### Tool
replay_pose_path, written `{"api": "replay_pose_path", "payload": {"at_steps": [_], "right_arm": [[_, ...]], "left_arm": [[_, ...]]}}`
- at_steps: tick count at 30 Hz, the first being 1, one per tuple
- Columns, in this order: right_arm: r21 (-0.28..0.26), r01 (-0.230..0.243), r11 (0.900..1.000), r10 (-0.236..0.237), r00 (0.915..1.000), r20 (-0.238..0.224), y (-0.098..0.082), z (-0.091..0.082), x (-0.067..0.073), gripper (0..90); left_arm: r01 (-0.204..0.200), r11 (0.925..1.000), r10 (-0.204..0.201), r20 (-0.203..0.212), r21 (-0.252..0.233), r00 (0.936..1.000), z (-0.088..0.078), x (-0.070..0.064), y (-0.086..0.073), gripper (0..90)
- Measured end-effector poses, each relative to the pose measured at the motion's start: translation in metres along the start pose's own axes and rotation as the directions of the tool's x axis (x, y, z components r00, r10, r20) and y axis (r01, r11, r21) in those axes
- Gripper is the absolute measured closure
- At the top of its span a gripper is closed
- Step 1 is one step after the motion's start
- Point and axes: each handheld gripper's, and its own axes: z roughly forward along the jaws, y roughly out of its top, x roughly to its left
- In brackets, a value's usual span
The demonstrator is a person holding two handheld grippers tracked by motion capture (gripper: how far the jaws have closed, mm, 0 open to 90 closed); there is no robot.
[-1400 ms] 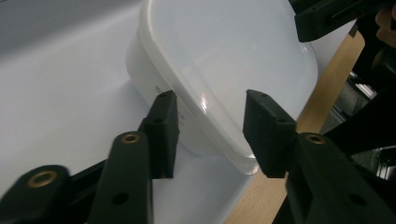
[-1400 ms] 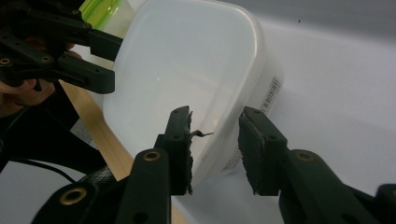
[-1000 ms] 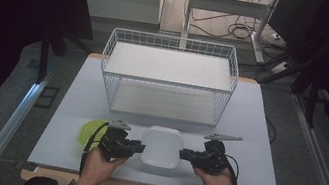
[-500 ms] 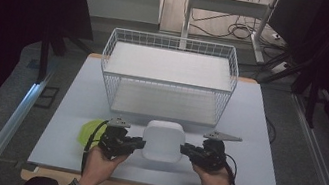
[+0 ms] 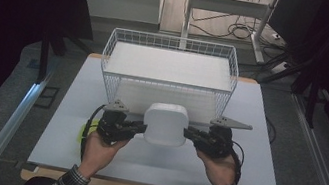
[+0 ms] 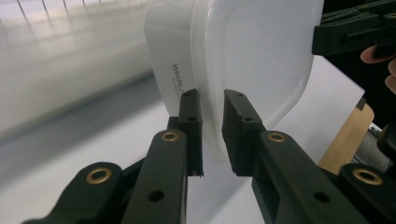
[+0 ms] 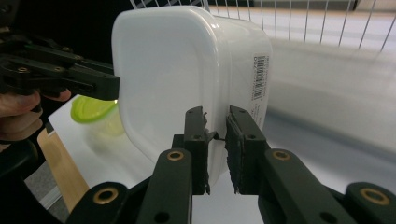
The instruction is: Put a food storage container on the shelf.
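A white plastic container (image 5: 165,123) with rounded corners hangs above the table (image 5: 239,181), held between both grippers and tipped so that its broad face looks at the person. My left gripper (image 5: 142,128) is shut on its left rim. In the left gripper view the jaws (image 6: 211,100) pinch the thin rim of the container (image 6: 252,56). My right gripper (image 5: 187,133) is shut on the opposite rim. The right gripper view has the jaws (image 7: 216,116) clamped on the edge of the container (image 7: 163,70), beside a barcode label.
A white wire basket (image 5: 169,65) stands just behind the container in the middle of the table. A small cup with a yellow-green lid (image 5: 81,129) sits by the left hand, the same cup (image 7: 91,109) showing past the container in the right gripper view.
Both grippers have risen together, and the white container has come up off the table with them and tipped toward the person.
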Motion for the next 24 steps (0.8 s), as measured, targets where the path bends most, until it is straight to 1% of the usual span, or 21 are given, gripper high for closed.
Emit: {"api": "replay_pose_path", "payload": {"at_steps": [4,14,24], "right_arm": [[-0.029,0.022,0.999,-0.022,0.9998,-0.001,0.015,-0.004,0.002,79.4],[-0.069,0.046,0.997,-0.045,0.9989,0.007,0.047,-0.007,0.003,79.4],[-0.11,0.081,0.991,-0.079,0.9967,0.022,0.081,-0.012,0.007,79.4]], "left_arm": [[0.003,0.9997,-0.003,0.001,-0.026,1.0,-0.005,0.002,0.012,78.7],[-0.03,0.9979,0.029,-0.028,-0.058,0.9992,-0.016,0.005,0.043,78.6],[-0.059,0.9942,0.054,-0.051,-0.09,0.9972,-0.029,0.007,0.076,78.5]]}}
